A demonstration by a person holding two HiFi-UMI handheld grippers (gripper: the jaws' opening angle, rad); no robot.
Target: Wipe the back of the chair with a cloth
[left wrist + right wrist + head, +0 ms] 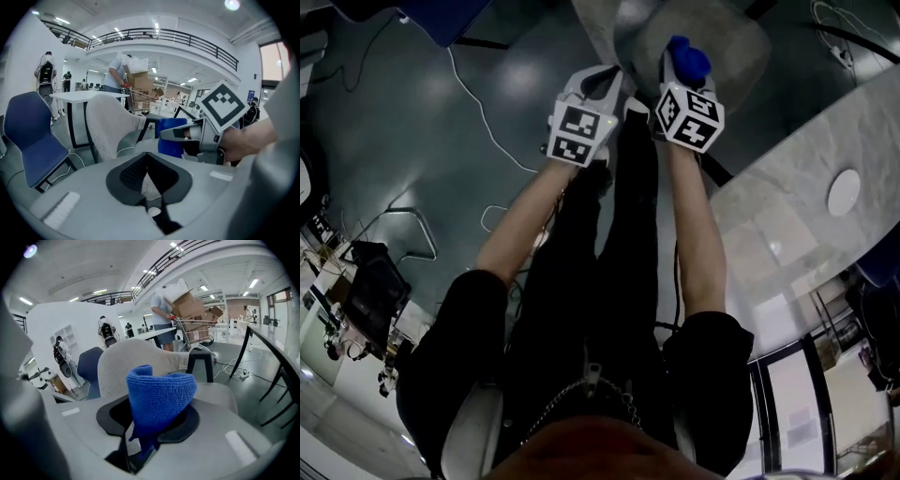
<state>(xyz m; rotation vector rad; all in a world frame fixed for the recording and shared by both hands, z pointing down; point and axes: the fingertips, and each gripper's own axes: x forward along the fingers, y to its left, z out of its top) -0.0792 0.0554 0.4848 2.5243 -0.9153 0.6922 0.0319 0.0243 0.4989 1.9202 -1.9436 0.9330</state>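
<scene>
Folded blue terry cloth (159, 394) stands between jaws.

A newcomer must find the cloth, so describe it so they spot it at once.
Start at the grey chair in front of the person. Before its backrest, the right gripper is shut on the cloth. It is bright blue, nubby and folded, standing up from grey jaws.

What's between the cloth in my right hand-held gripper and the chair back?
Nothing. The left gripper view shows a bare gap between the blue cloth and the grey chair back; they are not touching.
</scene>
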